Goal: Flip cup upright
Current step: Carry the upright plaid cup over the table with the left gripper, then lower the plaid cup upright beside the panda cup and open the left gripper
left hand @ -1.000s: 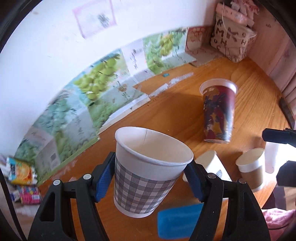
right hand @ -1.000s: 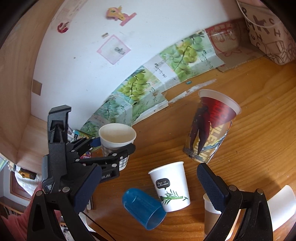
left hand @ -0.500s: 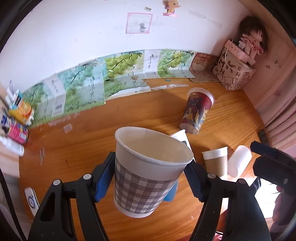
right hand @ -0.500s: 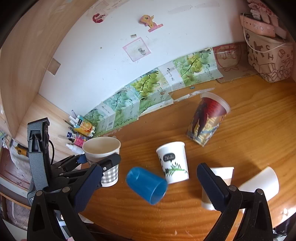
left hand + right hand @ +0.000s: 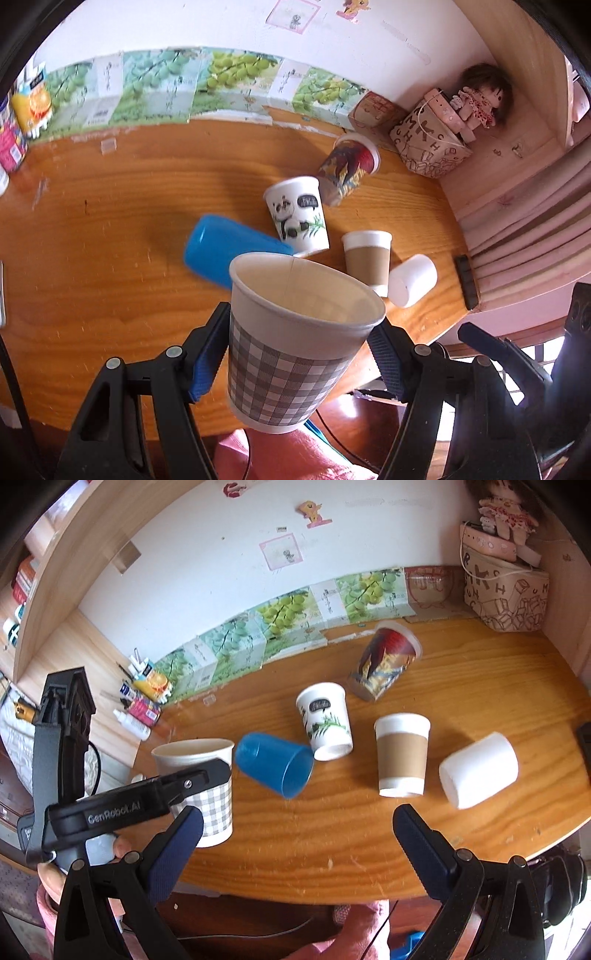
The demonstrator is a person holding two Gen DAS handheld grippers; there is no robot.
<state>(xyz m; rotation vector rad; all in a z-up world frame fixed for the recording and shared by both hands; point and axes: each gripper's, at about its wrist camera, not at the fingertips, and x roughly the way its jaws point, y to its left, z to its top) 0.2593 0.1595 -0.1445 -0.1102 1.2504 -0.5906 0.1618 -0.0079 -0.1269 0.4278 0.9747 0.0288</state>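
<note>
left claw (image 5: 295, 354): it pinches the checked cup (image 5: 291, 347), mouth up, above the near tabletop (image 5: 480, 686) edge.
right claw (image 5: 295, 834): spread wide, holds nothing.
progress: cup is turned upright; setting it down remains, i judge.
around: blue cup (image 5: 275, 764) and white cup (image 5: 478, 770) lie on their sides.
obstacle: blue cup lies just beside.

The wooden table (image 5: 480, 686) carries a tipped blue cup (image 5: 275, 764), four paper cups and a box (image 5: 506, 594)
</note>
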